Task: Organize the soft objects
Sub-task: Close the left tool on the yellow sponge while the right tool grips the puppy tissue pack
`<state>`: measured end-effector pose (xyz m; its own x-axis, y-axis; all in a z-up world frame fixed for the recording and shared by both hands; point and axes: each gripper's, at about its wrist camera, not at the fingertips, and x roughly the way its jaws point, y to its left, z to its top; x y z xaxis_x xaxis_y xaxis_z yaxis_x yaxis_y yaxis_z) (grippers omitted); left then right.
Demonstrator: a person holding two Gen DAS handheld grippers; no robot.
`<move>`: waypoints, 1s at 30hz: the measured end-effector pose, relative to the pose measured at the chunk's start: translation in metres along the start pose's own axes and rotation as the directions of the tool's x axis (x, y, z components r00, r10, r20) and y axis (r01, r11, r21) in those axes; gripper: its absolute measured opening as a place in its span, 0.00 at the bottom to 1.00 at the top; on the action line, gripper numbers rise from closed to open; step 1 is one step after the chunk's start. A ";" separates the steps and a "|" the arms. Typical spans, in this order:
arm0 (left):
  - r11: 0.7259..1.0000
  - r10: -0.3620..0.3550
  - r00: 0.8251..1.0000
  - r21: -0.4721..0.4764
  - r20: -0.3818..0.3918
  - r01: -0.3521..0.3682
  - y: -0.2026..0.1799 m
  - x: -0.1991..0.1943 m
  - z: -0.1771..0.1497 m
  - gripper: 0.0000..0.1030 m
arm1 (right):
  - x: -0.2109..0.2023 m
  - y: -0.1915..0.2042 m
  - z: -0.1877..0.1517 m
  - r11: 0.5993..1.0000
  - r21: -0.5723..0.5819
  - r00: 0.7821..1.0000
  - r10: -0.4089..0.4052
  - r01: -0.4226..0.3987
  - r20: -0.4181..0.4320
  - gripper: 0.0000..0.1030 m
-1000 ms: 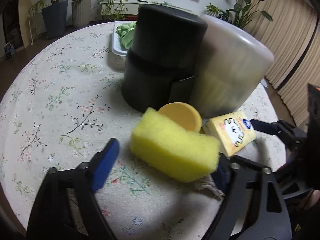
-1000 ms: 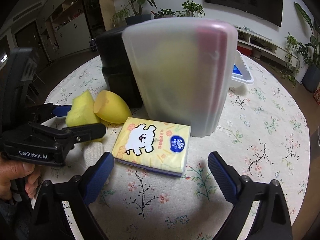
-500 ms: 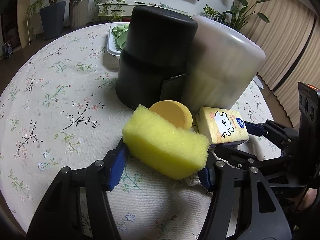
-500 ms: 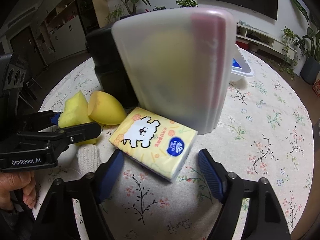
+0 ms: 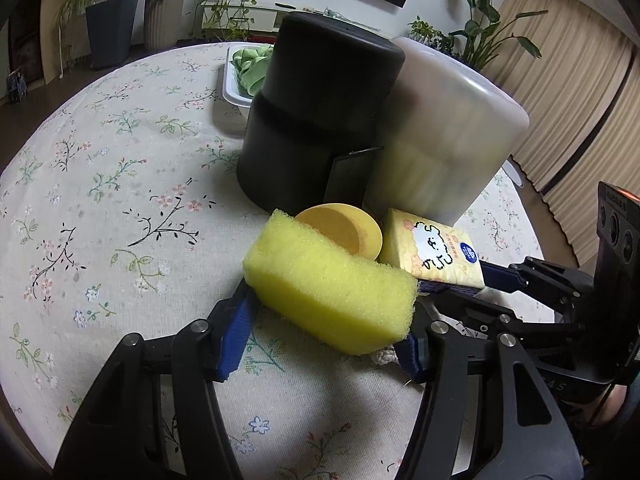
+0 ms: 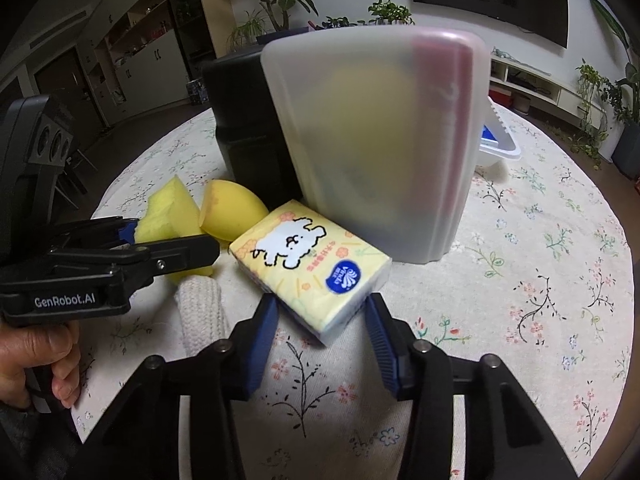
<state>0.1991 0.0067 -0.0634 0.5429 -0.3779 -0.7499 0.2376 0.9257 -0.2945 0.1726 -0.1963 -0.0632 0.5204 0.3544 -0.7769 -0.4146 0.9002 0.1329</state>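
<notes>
Sponge (image 5: 328, 280) between left fingers (image 5: 234, 340)

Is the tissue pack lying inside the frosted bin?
No, the tissue pack lies on the tablecloth in front of the bin.

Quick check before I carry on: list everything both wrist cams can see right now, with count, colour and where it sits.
sponge: 1, yellow, between the left gripper's pads
tissue pack: 1, yellow with white cartoon animal, between the right gripper's pads
round sponge: 1, orange-yellow, behind the sponge, by the black container
knitted item: 1, cream, on the cloth between the two grippers
black container: 1, black, table centre
translucent bin: 1, frosted white, beside the black container
white tray: 1, white with green contents, behind the black container
white tray with blue item: 1, behind the bin
tablecloth: 1, cream floral, over a round table
left gripper: 1, black with blue pads, closed on the sponge
right gripper: 1, black with blue pads, closing around the tissue pack
</notes>
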 end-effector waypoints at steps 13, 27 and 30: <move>1.000 -0.002 1.000 -0.009 -0.002 0.002 0.000 -0.001 0.000 0.56 | -0.021 -0.011 0.005 0.995 0.103 1.000 0.002 -0.003 0.015 0.87; 0.995 -0.038 0.999 -0.090 0.016 0.039 0.016 -0.006 -0.001 0.56 | 0.005 0.001 0.019 0.985 0.172 0.999 -0.035 0.029 0.029 0.99; 0.995 -0.029 0.999 -0.099 0.018 0.031 0.019 -0.007 -0.002 0.55 | 0.008 -0.001 0.022 0.975 0.215 0.998 -0.065 0.060 0.019 0.99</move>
<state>0.1980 0.0272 -0.0646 0.5500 -0.4053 -0.7303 0.1730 0.9107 -0.3751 0.1935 -0.1884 -0.0563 0.5604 0.2994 -0.7722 -0.2123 0.9532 0.2154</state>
